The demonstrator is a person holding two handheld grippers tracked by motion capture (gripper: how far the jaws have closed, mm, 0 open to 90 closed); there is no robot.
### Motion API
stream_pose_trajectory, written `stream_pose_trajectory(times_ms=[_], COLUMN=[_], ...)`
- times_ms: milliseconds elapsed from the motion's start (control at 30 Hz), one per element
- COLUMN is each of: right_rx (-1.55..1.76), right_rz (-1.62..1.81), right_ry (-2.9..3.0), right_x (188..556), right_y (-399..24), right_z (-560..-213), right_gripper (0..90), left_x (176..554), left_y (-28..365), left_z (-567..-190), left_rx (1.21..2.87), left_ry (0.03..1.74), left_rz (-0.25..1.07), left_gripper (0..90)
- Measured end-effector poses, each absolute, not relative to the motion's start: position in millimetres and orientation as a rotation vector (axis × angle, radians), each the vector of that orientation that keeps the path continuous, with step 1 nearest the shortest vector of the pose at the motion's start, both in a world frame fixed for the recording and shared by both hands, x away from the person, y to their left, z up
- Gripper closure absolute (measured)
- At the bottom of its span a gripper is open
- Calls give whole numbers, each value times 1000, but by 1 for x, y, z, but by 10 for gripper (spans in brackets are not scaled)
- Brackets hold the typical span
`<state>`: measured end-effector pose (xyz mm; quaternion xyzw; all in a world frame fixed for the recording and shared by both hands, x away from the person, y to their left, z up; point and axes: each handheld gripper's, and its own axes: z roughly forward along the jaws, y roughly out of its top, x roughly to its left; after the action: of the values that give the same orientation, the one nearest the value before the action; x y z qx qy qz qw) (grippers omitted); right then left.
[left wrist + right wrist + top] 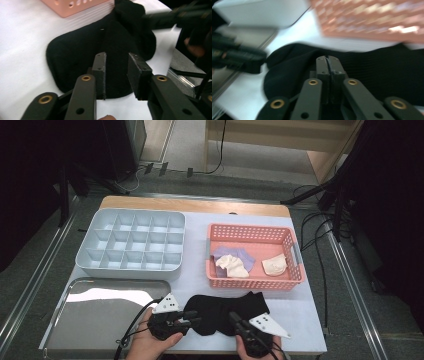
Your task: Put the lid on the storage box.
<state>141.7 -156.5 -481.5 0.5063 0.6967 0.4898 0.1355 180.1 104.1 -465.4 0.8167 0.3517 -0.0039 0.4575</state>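
Observation:
A black sock (220, 310) lies flat on the white table near its front edge, just in front of the pink basket. My left gripper (196, 320) comes in from the left at the sock's left end. In the left gripper view its jaws (117, 62) stand a little apart over the sock (80, 50), not pressing on it. My right gripper (234, 316) rests on the sock's right half. In the blurred right gripper view its jaws (327, 58) are pressed together over the sock (374, 65); whether any cloth is pinched between them I cannot tell.
The pink basket (295, 265) at mid right holds a purple cloth (235, 254) and two cream pieces (275, 265). A grey tray of compartments (85, 262) stands at the back left. A shiny metal tray (100, 320) lies at the front left, beside my left hand.

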Motion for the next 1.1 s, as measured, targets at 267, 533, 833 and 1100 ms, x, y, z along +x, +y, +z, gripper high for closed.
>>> stream_pose_trajectory(times_ms=[267,533,833,1100], right_rx=[1443,1409,1414,1579], right_rz=[1379,1459,1517,1334], right_ry=[2157,2145,2071,1869], right_x=[148,162,165,164], right_y=[-126,-118,-137,-223], right_z=[-493,-489,-479,-476], right_gripper=[900,881,828,731], left_x=[177,173,178,183], left_y=[101,92,98,110], left_z=[-469,-473,-470,-464], left_rx=[2076,2130,2096,2028], left_ry=[835,834,920,955], left_rz=[-8,69,142,135], left_gripper=[673,541,725,829])
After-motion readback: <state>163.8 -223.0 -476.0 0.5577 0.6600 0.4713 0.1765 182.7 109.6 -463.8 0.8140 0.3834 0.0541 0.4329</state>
